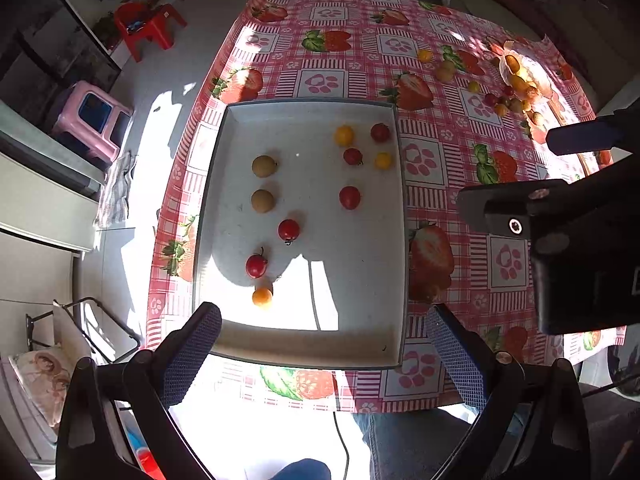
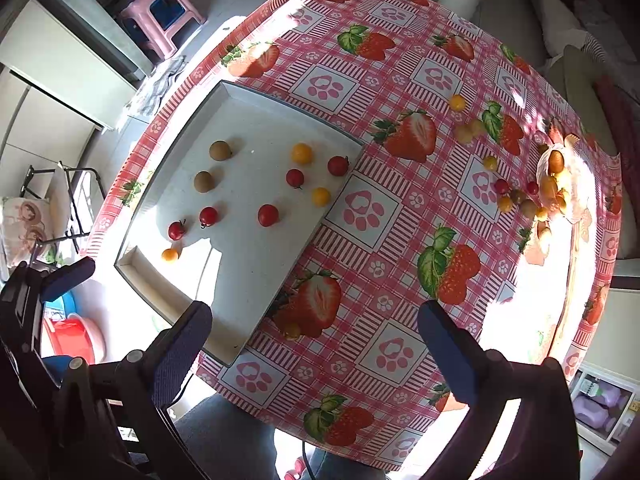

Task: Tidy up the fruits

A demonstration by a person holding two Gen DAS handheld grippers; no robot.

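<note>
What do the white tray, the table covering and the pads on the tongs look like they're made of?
White tray: probably plastic or coated metal, matte, with thin upright walls.
Table covering: looks like wipeable vinyl or oilcloth; the printed strawberry pattern shows a soft sheen in sunlight.
Left tongs pads: blue, likely rubber, with a fine dimpled grid.

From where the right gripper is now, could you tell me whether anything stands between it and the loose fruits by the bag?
Nothing visible does. The right gripper hangs open over bare tablecloth, and only cloth lies between it and the loose fruits beside the bag.
</note>
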